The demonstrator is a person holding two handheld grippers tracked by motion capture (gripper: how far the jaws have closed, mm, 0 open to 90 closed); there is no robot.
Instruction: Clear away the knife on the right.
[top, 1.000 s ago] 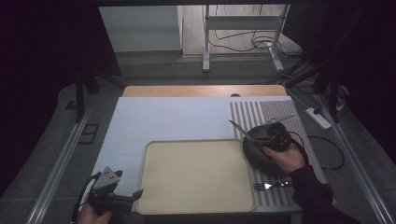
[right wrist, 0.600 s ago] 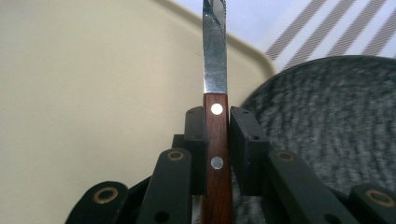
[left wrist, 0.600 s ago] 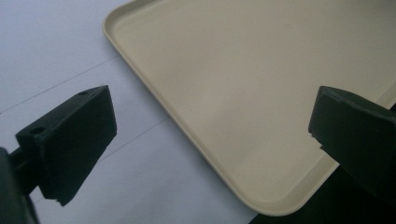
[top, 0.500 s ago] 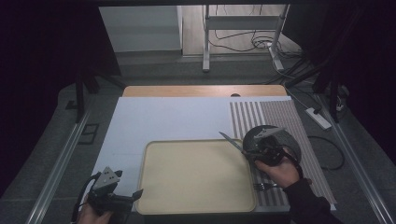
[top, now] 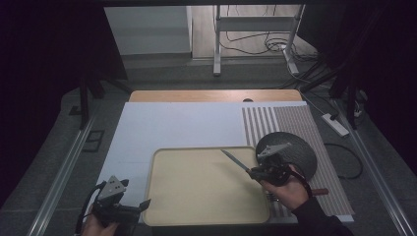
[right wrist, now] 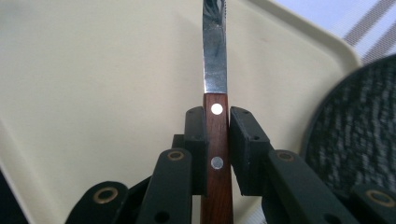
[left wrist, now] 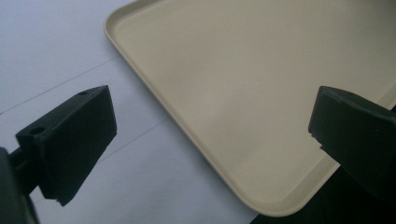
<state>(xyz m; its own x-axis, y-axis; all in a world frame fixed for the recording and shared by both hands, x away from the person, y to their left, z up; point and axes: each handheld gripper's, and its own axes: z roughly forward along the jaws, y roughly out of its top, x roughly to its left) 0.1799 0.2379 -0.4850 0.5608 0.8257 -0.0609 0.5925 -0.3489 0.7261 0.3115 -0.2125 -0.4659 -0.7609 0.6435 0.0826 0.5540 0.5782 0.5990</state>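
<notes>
Knife [right wrist: 215, 88] sat clamped by its wooden handle in my right gripper [right wrist: 217, 135] over the beige tray [top: 162, 196]; my left gripper [left wrist: 210, 140] stood wide open, empty.

One knife [right wrist: 215, 70], one tray [top: 162, 206], one round mat [top: 300, 152], two grippers.

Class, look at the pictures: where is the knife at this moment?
In the high view the knife is clamped in the right claw, its blade over the right part of the beige tray, beside the dark round mat.
</notes>
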